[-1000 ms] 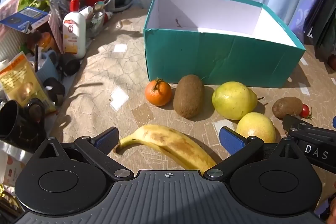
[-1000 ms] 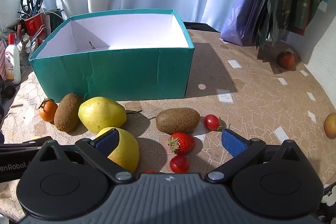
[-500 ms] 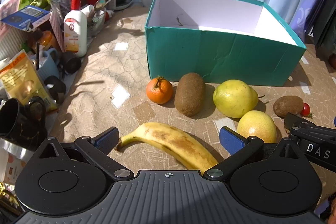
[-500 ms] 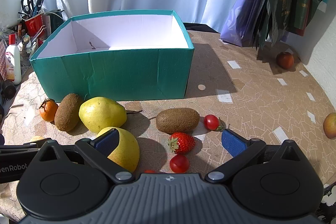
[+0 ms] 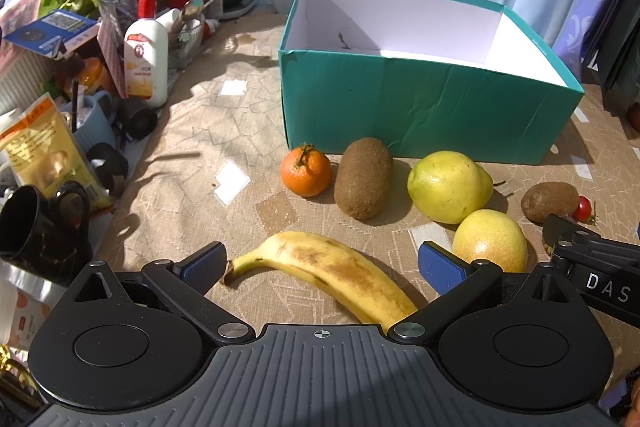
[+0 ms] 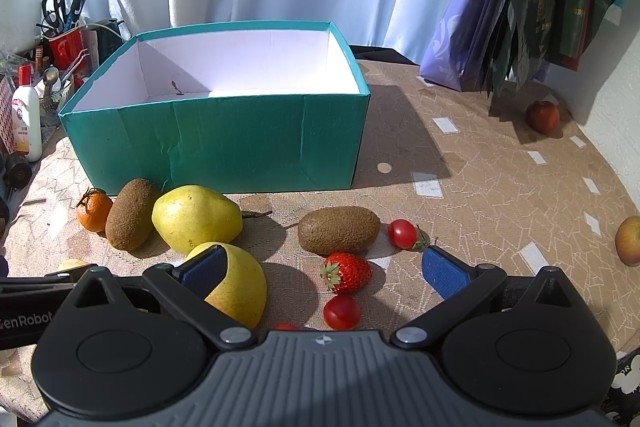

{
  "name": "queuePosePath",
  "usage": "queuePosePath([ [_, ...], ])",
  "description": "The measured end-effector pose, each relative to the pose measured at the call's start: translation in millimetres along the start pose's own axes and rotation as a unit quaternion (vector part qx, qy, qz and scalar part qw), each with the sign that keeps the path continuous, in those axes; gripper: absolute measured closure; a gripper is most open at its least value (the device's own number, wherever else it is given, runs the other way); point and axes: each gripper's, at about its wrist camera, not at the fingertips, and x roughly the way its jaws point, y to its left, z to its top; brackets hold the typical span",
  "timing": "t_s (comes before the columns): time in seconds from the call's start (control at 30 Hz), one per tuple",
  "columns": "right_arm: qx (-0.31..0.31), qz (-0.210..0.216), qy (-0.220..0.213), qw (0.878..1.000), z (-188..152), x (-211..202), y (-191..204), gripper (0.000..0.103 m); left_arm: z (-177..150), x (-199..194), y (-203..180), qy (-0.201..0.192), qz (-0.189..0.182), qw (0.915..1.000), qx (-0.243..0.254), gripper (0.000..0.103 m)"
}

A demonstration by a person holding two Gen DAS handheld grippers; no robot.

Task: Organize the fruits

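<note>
Only left wrist view shows banana point(image 5: 324, 273), yellow with brown patches, lying on tablecloth point(image 5: 192, 163) between wide-spread fingers of left gripper point(image 5: 320, 263). Strawberry point(image 6: 347, 273) seen only in right wrist view, between fingers of right gripper point(image 6: 320, 269), also spread wide, nothing held. Counted: two pears point(image 6: 196, 219) point(image 6: 240, 285), two kiwis point(image 6: 130, 213) point(image 6: 339, 230), one tangerine point(image 6: 94, 209), two cherry tomatoes point(image 6: 402, 233) point(image 6: 341, 311) fully seen. Teal box point(image 6: 224, 143), white inside, stands behind fruit row.
</note>
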Motion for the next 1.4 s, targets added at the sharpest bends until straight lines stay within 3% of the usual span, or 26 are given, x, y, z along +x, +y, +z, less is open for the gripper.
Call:
queuePosePath([
  [1.4, -0.004, 0.006, -0.007, 1.0, -1.1, -1.0, 0.1, 0.0, -1.5, 5.7, -1.6, 0.019, 0.006, 0.9998, -0.005, 0.0],
])
